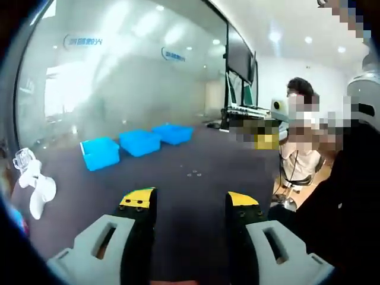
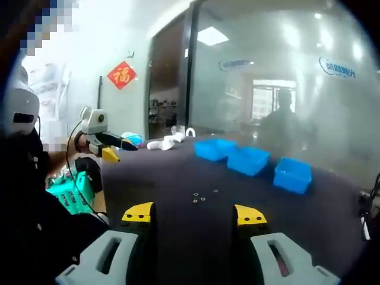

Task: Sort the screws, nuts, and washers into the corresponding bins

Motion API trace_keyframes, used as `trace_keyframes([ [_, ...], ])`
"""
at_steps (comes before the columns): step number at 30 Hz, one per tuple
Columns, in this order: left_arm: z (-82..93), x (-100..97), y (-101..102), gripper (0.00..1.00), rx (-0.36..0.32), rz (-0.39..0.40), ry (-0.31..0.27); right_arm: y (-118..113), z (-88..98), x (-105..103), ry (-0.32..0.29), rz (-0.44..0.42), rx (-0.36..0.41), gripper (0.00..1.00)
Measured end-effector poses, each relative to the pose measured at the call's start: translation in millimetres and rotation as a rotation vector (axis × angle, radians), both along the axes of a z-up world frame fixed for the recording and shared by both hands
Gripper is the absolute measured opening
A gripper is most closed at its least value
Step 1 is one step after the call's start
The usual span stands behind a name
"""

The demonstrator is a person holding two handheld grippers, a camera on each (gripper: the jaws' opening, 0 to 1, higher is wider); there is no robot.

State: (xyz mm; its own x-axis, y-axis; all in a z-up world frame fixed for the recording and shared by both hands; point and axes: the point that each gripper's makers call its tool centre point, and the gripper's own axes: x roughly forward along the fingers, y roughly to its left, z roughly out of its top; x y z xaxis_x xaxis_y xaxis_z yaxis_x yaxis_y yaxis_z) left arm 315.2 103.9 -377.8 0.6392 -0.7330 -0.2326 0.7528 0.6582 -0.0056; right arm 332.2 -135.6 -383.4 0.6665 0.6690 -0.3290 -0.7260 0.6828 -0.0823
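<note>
Dark grey bench (image 1: 196, 196) is carrying three blue plastic bins (image 1: 139, 142) mid-frame, small metal washers (image 1: 193, 174) lying nearer; left gripper (image 1: 190, 203) and right gripper (image 2: 193, 214) are both hovering, jaws wide, holding nothing.

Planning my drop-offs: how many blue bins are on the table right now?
3, in a row on the dark table, seen in the left gripper view: nearest bin, middle bin, farthest bin, by the glass wall. None looks hidden.

Left claw (image 1: 190, 202) jaws spread apart and empty, right claw (image 2: 193, 214) likewise parted, both held above the tabletop
</note>
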Motion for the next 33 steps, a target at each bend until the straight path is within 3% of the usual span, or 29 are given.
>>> trace_keyframes([
  [2,-0.1,0.2,2,0.46,0.006,0.009,0.001,0,-4.2,0,0.012,0.023,-0.056,0.46],
  [13,-4.0,0.3,10,0.46,0.017,0.04,0.016,11,-14.0,4,0.063,0.104,-0.188,0.46],
  [33,-6.3,-0.7,18,0.45,0.019,0.065,0.023,23,-10.7,10,0.06,0.142,-0.247,0.46],
])
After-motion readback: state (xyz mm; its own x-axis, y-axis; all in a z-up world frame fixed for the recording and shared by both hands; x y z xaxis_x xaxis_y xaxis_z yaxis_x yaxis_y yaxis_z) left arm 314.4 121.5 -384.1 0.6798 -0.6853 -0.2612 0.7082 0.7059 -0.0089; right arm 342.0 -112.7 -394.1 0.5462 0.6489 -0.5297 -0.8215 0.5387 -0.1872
